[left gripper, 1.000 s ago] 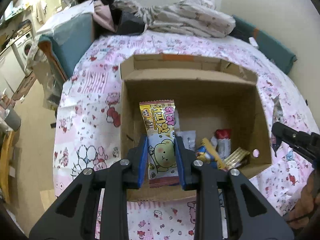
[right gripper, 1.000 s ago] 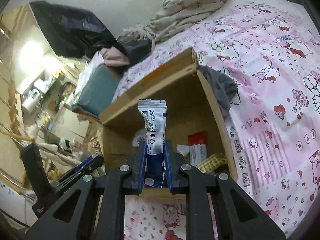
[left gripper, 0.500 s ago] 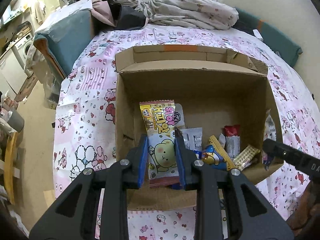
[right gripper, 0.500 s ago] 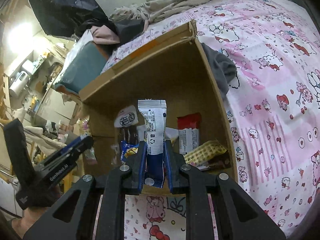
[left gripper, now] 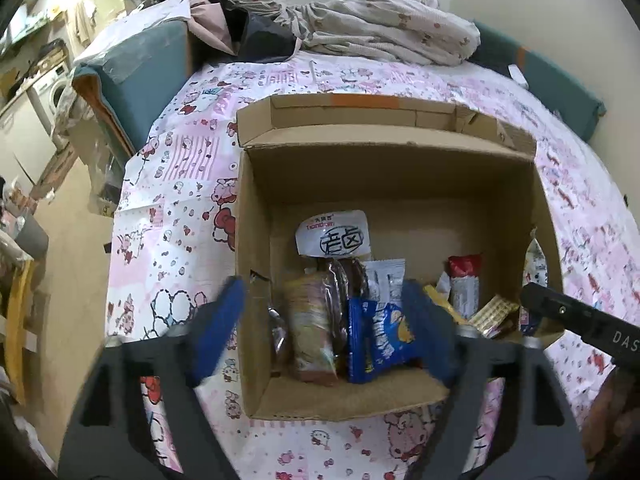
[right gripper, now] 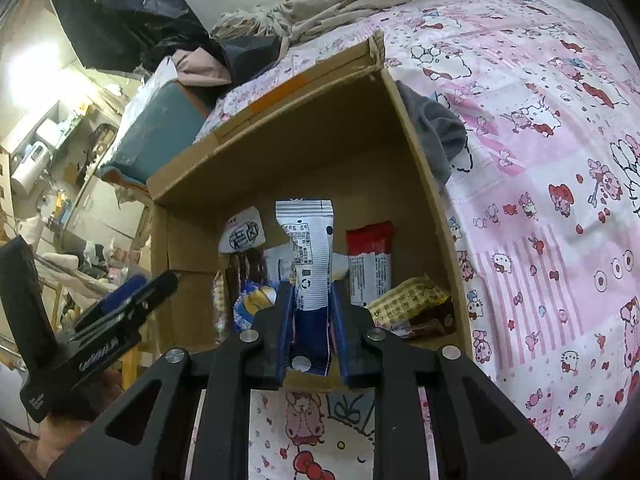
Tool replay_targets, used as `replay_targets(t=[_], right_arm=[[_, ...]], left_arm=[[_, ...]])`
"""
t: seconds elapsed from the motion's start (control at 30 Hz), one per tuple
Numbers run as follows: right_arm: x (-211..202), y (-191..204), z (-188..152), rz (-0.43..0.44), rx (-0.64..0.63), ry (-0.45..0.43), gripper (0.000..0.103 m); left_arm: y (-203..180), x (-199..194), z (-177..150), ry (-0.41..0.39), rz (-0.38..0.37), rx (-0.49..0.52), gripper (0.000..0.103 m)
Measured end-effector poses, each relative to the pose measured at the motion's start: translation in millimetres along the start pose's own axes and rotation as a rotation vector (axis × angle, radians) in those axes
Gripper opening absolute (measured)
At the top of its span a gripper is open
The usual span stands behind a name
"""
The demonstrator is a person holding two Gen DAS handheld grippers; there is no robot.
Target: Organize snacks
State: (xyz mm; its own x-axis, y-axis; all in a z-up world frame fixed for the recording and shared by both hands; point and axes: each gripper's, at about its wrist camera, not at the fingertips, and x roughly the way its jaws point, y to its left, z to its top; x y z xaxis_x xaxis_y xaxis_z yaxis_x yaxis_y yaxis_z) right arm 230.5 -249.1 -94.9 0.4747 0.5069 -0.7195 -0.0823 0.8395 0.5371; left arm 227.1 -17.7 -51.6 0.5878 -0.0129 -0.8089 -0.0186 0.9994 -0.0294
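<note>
The left hand-held gripper hangs over the near edge of the cardboard box, its blue pads blurred as the jaws swing wide open; a blurred yellowish snack packet sits between them, untouched, inside the box. The right hand-held gripper stands narrow, jaws opening slightly, pads at the sides of an upright blue-and-white snack packet above the box's near wall. Beyond both lies a bed under a pink cartoon sheet, with crumpled bedding at its far end.
</note>
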Motion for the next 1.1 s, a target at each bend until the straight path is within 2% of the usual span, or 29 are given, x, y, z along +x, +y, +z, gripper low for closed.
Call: replay_targets(t=[0.07,0.13,0.17,0.3,0.5,0.57,0.63,0.67,0.73,0.8,0.87,0.93,1.1], right_arm=[[-3,0,1,0.012,0.006,-0.012,0.026],[-5,1,2,0.028,0.006,-0.024,0.036],[-7,3,2,0.029,0.001,-0.031,0.049],[-15,9,2,0.021,-0.019,-0.081,0.079],[-38,16,5,0.001,-0.044,-0.163,0.086],[-52,20,3,-0.039,-0.067,-0.216,0.09],[-76,25,-2,-0.074,-0.093,-0.308,0.094],[-85,28,-3,-0.093,-0.101,-0.342,0.101],[-103,33,-8,-0.123,-0.124,-0.392,0.103],[-116,39,-12,-0.133,-0.159,-0.409,0.103],[-127,43,-20,-0.151,-0.18,-0.427,0.103],[-134,44,-28,-0.152,-0.188,-0.427,0.103],[-142,47,-46,-0.175,-0.204,-0.411,0.103]], left_arm=[[1,-3,1,-0.015,-0.001,-0.006,0.084],[3,-6,3,-0.028,-0.004,-0.012,0.084],[3,-6,3,-0.033,-0.005,-0.016,0.084],[4,-12,6,-0.058,-0.002,-0.019,0.084],[9,-20,8,-0.075,-0.012,-0.048,0.084],[9,-28,6,-0.098,-0.009,-0.044,0.084],[11,-39,5,-0.119,-0.016,-0.042,0.084],[11,-47,4,-0.138,-0.017,-0.04,0.084],[12,-63,2,-0.178,-0.012,-0.025,0.084],[12,-79,-1,-0.217,-0.01,-0.012,0.087],[15,-91,-5,-0.246,0.0,-0.02,0.102],[17,-100,-12,-0.269,0.007,-0.031,0.103],[18,-109,-28,-0.255,0.016,-0.016,0.103]])
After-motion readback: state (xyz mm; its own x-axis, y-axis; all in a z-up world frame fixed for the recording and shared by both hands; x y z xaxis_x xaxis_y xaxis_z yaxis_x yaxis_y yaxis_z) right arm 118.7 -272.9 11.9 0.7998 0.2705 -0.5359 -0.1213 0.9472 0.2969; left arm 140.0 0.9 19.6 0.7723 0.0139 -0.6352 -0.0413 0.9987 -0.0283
